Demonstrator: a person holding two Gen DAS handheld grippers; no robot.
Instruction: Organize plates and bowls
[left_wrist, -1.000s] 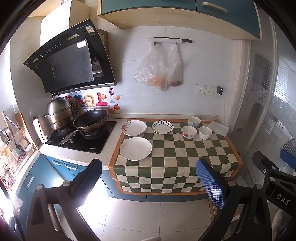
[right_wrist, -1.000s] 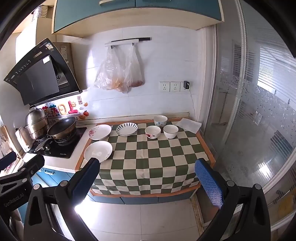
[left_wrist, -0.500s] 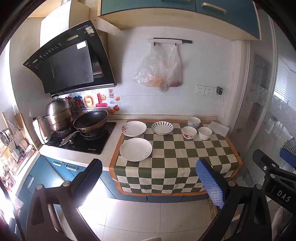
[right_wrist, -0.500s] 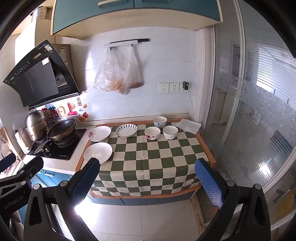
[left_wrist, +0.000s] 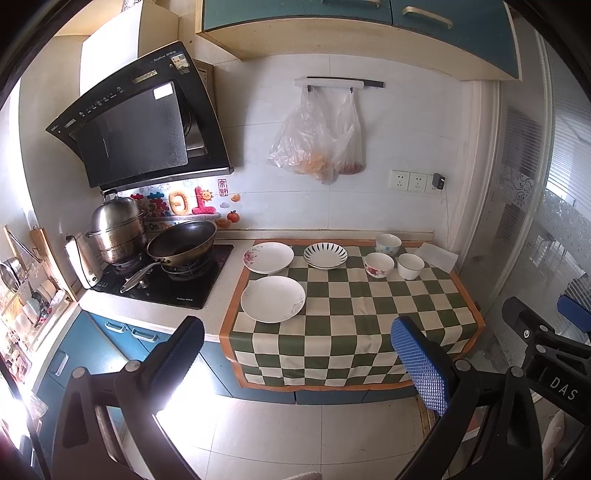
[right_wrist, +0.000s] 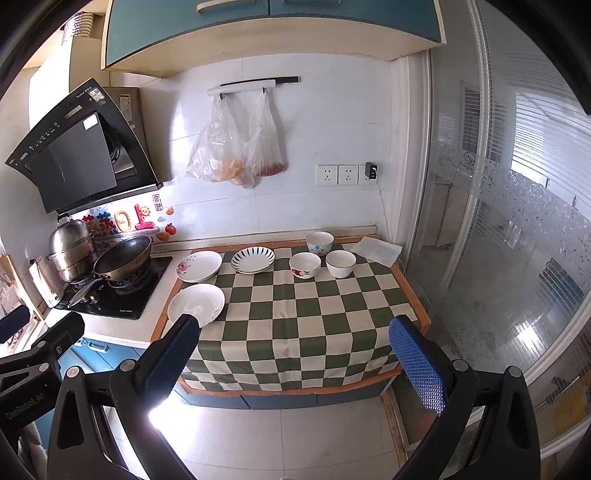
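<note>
Three plates lie on the left of a green-checked cloth (left_wrist: 354, 317): a plain white plate (left_wrist: 272, 304) nearest, a flowered plate (left_wrist: 268, 257) behind it, and a striped plate (left_wrist: 325, 255) beside that. Three bowls stand at the back right: a flowered bowl (left_wrist: 379, 264), a white bowl (left_wrist: 410, 266) and a dotted bowl (left_wrist: 388, 242). My left gripper (left_wrist: 299, 354) hangs open well in front of the counter, holding nothing. My right gripper (right_wrist: 295, 354) is also open and empty, equally far back. The same dishes show in the right wrist view, such as the white plate (right_wrist: 196, 305) and flowered bowl (right_wrist: 304, 264).
A black hob (left_wrist: 166, 280) with a wok (left_wrist: 183, 245) and a steel steamer pot (left_wrist: 114, 230) sits left of the cloth. A folded white cloth (left_wrist: 436, 254) lies at the back right corner. Plastic bags (left_wrist: 317, 140) hang on the wall. A glass door (right_wrist: 498, 240) stands on the right.
Both views have shifted only slightly; the right gripper has drifted a little closer to the counter. The dishes have not moved and both grippers stay open.
</note>
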